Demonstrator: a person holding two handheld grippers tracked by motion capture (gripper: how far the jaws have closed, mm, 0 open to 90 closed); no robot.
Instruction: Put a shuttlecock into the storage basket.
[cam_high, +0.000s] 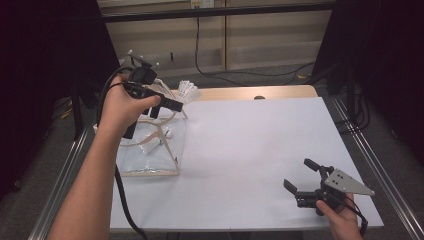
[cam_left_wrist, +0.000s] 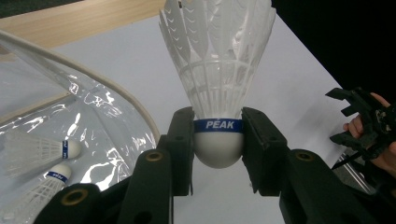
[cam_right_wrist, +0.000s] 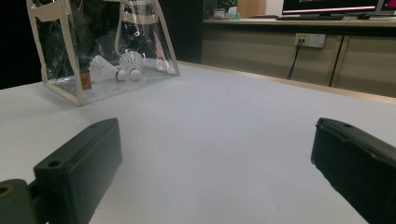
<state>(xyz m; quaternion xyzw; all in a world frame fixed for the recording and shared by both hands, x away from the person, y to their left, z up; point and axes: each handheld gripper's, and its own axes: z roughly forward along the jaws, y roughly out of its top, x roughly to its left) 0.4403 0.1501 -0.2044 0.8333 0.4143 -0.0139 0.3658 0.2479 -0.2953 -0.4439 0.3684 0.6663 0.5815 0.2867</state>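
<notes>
A white feathered shuttlecock with a blue band (cam_left_wrist: 218, 125) is held by its cork in the left gripper (cam_high: 172, 105), feathers pointing away, just above the clear plastic bag with cream trim (cam_high: 150, 172); the right gripper (cam_high: 302, 177) rests wide open and empty, well apart.

White "PEAK" on the blue band of the shuttlecock (cam_left_wrist: 218, 125) — lettering on the bagged shuttlecocks' (cam_left_wrist: 64, 149) bands too small to read
</notes>
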